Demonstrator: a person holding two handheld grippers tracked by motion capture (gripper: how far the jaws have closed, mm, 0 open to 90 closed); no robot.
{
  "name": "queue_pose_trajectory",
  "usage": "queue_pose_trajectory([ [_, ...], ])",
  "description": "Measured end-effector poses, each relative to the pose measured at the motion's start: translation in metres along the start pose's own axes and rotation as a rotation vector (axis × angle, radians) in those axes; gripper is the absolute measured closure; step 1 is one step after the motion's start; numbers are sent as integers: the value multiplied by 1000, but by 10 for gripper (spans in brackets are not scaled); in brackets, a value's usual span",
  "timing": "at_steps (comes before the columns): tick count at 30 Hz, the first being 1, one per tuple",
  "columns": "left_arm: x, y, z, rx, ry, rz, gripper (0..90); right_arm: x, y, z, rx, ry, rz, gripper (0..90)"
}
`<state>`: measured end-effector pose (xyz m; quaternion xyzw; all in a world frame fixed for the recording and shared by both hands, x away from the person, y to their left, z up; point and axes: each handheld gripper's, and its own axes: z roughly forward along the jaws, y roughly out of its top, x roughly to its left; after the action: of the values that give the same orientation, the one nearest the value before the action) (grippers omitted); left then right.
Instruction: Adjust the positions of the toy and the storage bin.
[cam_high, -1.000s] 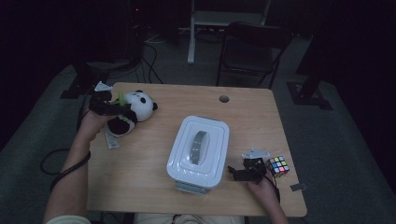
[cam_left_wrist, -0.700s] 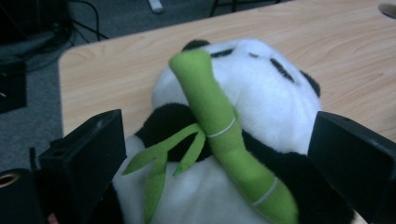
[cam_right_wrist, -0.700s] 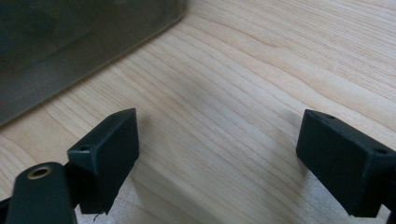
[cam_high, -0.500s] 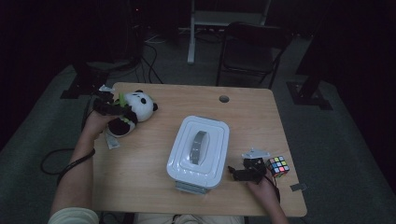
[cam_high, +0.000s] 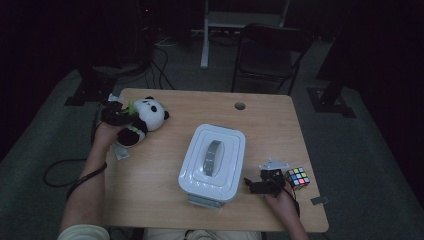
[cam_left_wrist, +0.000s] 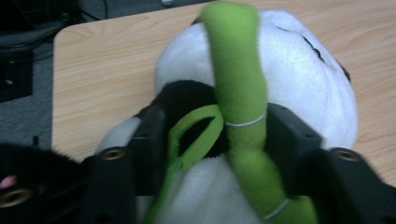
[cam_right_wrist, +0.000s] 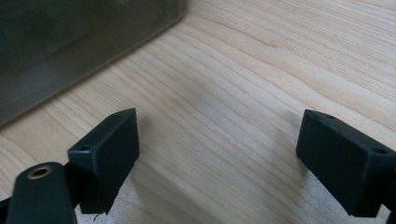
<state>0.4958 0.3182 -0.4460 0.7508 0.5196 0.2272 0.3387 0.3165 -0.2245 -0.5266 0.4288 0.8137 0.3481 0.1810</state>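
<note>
Left gripper (cam_left_wrist: 219, 140) pinching the fuzzy panda plush (cam_left_wrist: 299, 79) by its green felt stalk; right gripper (cam_right_wrist: 217, 158) spread wide (bare woodgrain between).

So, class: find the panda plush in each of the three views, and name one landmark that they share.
High view: the panda plush lies at the table's far left, at the left gripper.
Left gripper view: it sits centre frame between the jaws, with a green stalk across it.
Right gripper view: not in it.
Shared landmark: the wooden table.
</note>
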Motion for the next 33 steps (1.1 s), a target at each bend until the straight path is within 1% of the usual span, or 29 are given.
queue_pose_trajectory([
  [2, -3, -1, -2, -18, 18, -17, 561, 0, 0, 0, 0, 0, 0, 129],
  [4, -5, -1, -4, -28, 21, -26, 619, 0, 0, 0, 0, 0, 0, 128],
  [8, -9, -1, -7, -39, 25, -23, 661, 0, 0, 0, 0, -2, 3, 129],
  [9, -11, 0, -9, -46, 34, -45, 663, 0, 0, 0, 0, -2, 3, 129],
  [12, -13, 2, -12, -51, 30, -60, 677, 0, 0, 0, 0, -2, 3, 129],
  [13, -16, 2, -14, -60, 27, -62, 684, 0, 0, 0, 0, -2, 3, 129],
  [15, -21, 5, -19, -69, 4, -67, 685, 0, 0, 0, 0, -2, 3, 129],
  [19, -35, 11, -27, -105, -44, -62, 684, 0, 0, 0, 0, -2, 3, 129],
  [20, -39, 12, -28, -101, -61, -53, 683, 0, 0, 0, 0, -2, 3, 129],
  [23, -54, 16, -31, -96, -89, -17, 683, 0, 0, 0, 0, -2, 3, 129],
  [25, -63, 18, -33, -93, -95, 4, 683, 0, 0, 0, 0, -2, 3, 129],
  [26, -63, 18, -33, -93, -95, 4, 682, 0, 0, 0, 0, -2, 3, 129],
  [27, -71, 18, -34, -90, -112, 5, 682, 0, 0, 0, 0, -2, 3, 129],
  [30, -81, 19, -36, -93, -141, 20, 682, 0, 0, 0, 0, -2, 3, 129],
  [33, -89, 20, -37, -95, -165, 24, 682, 0, 0, 0, 0, -2, 3, 129],
])
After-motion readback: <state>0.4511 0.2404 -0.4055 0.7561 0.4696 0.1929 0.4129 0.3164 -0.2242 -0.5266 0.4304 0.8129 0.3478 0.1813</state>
